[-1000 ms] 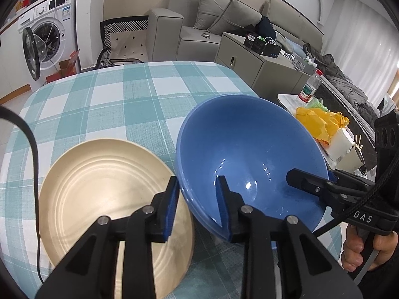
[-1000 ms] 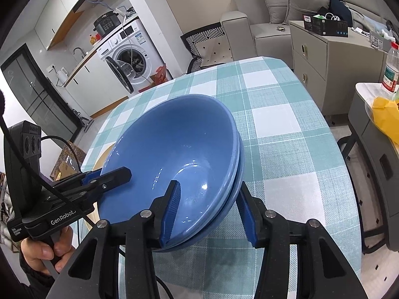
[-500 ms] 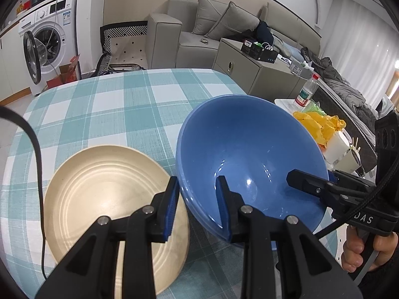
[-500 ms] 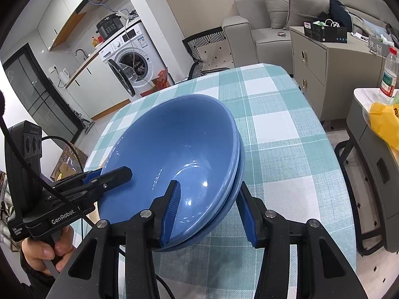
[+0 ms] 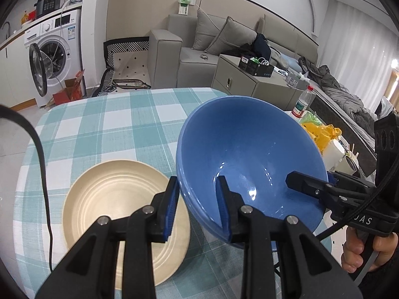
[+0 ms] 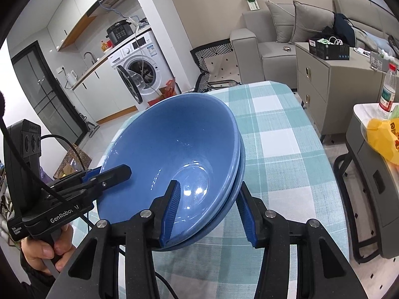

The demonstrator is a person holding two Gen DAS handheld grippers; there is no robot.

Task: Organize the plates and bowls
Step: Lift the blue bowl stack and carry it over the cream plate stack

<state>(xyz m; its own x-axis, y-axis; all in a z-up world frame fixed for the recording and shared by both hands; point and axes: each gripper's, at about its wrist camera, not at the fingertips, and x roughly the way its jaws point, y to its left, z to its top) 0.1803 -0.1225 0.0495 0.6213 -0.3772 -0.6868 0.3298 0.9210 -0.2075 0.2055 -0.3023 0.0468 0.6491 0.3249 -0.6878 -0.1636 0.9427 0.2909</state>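
Observation:
Two nested blue bowls hang tilted above the checked table, held from both sides. My left gripper is shut on their left rim, one finger inside and one outside. On the opposite rim my right gripper is shut in the same way, around both bowls. Each gripper shows in the other's view, the right one and the left one, each with a hand on its handle. A beige ridged plate lies on the table below and left of the bowls.
A low side table with a yellow bag and a bottle stands just right of the table. Behind it are a grey cabinet and sofa. A washing machine stands far left. A black cable crosses the table's left side.
Both grippers have risen together with the bowls still in their grip. The table and the beige plate now sit lower and farther away in both views.

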